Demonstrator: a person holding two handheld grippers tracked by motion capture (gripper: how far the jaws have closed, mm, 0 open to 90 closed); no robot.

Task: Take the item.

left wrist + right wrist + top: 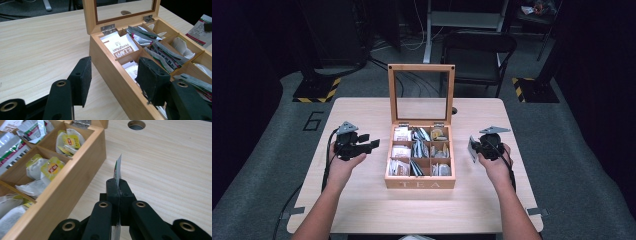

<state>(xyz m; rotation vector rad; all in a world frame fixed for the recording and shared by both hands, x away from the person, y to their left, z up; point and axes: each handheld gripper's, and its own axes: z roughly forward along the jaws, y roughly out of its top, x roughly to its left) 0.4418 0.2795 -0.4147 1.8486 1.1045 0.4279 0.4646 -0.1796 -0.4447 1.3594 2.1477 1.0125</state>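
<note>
High view: above near edge of pale wooden table [362,200], facing forward-down, far. Gripper views: close, low, flanking open wooden compartmented tea box [420,176], shared by all.

One wooden tea box [420,183] is sitting open on one counter [362,200], showing nine compartments in three rows of three. Two claws are hovering beside it: the left claw [371,142] and the right claw [474,145], which is pinching one tea sachet [118,168].

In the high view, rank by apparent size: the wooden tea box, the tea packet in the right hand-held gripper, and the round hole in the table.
1. Wooden tea box
2. Tea packet
3. Round hole, partly hidden behind the lid
</note>
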